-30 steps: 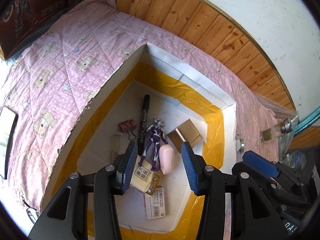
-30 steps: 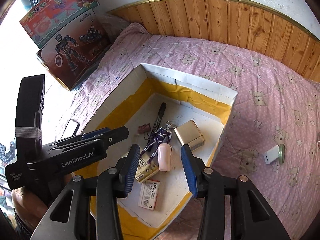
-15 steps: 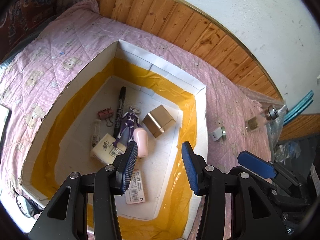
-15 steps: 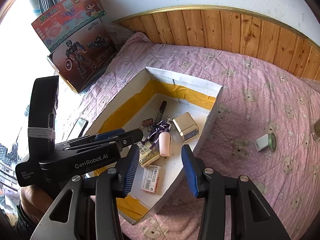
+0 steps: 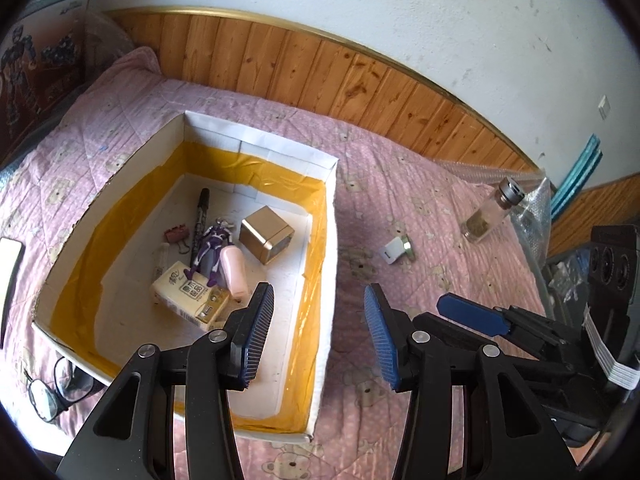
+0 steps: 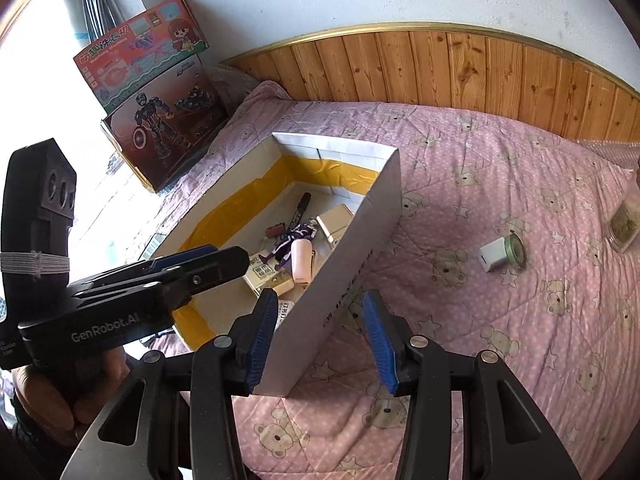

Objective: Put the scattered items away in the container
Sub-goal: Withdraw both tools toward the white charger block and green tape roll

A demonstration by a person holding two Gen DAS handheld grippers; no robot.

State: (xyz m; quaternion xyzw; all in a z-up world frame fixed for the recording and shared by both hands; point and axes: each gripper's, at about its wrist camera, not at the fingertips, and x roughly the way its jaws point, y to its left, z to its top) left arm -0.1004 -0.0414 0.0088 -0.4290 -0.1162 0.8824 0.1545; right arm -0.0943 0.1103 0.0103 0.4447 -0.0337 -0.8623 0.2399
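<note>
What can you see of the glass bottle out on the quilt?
The glass bottle is small and clear with a silver metal cap and brownish-green contents at its bottom. It lies tilted on the pink bear-print quilt, cap toward the wooden wall panel, beside crinkled clear plastic, well outside the box. Nothing grips it.

Both wrist views angled downward, near, sharing box (image 5: 328, 216) and quilt (image 6: 500, 160)

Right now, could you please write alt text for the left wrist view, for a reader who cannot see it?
The left gripper hangs open and empty over a pink quilt beside an open white box holding a marker, toy figure, gold cube and tissue pack. A small white cube and glass bottle lie outside.
</note>
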